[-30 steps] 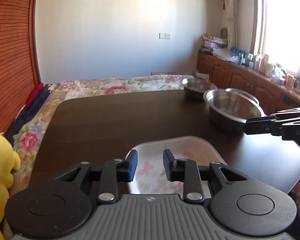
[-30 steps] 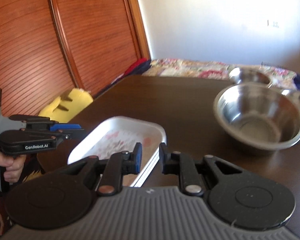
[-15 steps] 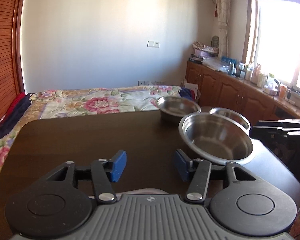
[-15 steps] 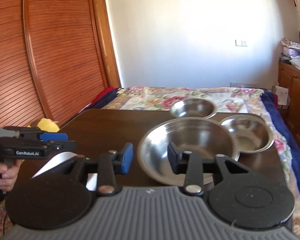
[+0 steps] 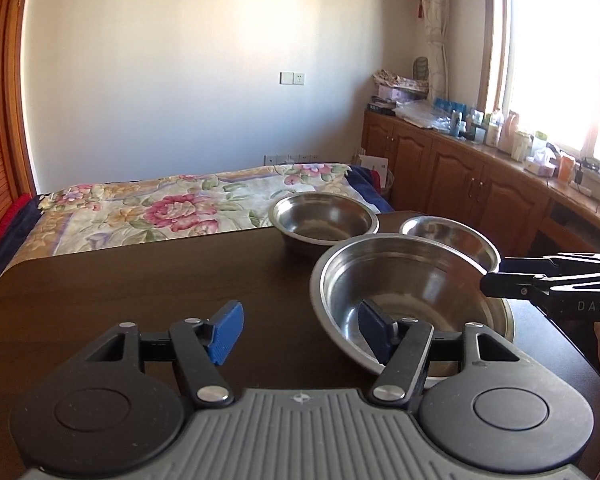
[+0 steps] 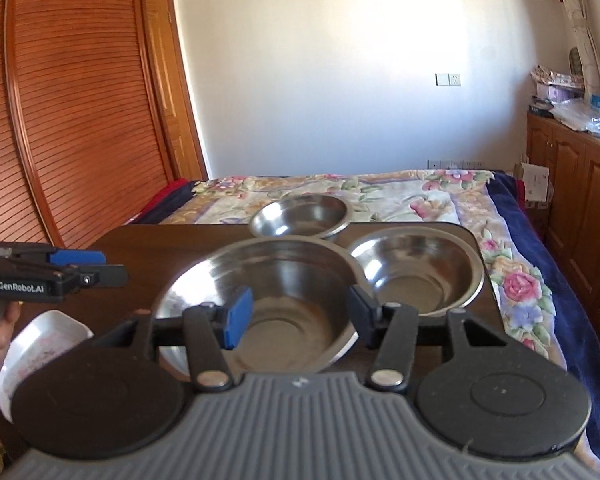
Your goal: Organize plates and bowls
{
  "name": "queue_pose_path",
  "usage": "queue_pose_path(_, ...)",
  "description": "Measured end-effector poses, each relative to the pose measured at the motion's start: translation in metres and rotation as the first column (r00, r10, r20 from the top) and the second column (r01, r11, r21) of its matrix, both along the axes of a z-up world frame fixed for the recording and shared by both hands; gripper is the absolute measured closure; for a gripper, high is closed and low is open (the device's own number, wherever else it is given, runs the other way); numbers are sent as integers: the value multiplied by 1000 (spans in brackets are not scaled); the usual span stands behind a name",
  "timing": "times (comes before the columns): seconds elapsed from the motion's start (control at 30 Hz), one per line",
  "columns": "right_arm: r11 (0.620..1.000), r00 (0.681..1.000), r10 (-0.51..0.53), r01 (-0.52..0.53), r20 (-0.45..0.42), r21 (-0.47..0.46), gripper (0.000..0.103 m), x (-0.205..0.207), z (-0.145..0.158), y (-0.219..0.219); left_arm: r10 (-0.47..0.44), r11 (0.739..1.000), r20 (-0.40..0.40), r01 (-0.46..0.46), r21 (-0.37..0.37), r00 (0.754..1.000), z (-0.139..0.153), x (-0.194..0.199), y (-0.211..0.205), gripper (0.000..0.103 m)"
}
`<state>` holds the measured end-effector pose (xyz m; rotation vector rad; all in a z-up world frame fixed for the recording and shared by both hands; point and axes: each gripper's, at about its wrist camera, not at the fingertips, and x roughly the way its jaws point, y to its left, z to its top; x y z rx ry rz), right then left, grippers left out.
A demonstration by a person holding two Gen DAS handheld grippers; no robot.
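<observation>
Three steel bowls stand on the dark table [image 5: 140,296]: a large bowl [image 5: 404,280] [image 6: 284,280] nearest, a medium bowl [image 5: 452,236] [image 6: 416,268] to its right, and a small bowl [image 5: 324,220] [image 6: 300,216] behind. A white rectangular plate with a pink pattern [image 6: 40,344] lies at the near left edge, seen only in the right wrist view. My left gripper [image 5: 300,330] is open and empty, just left of the large bowl. My right gripper [image 6: 304,314] is open and empty, above the large bowl's near rim.
A bed with a floral quilt [image 5: 160,204] lies beyond the table's far edge. Wooden cabinets [image 5: 460,176] with clutter on top run along the right wall under a window. A slatted wooden wardrobe [image 6: 60,100] stands on the left.
Both grippers have opened wide and turned from the white plate toward the steel bowls. The plate has left the left wrist view.
</observation>
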<state>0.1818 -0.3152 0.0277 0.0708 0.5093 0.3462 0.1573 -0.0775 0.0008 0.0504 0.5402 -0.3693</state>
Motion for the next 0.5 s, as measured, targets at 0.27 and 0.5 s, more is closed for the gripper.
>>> queue_pose_path(0.27,1000,999,13,-12,-30,20,49,11,-9,-15,-4,1000,-35,4,14,999,-7,16,-20,43)
queue_pose_path(0.5,998,997,36,-32,-67,56,49,19,-16,-24,7,1000,-74,-6,7,997,-13,25,-25,56)
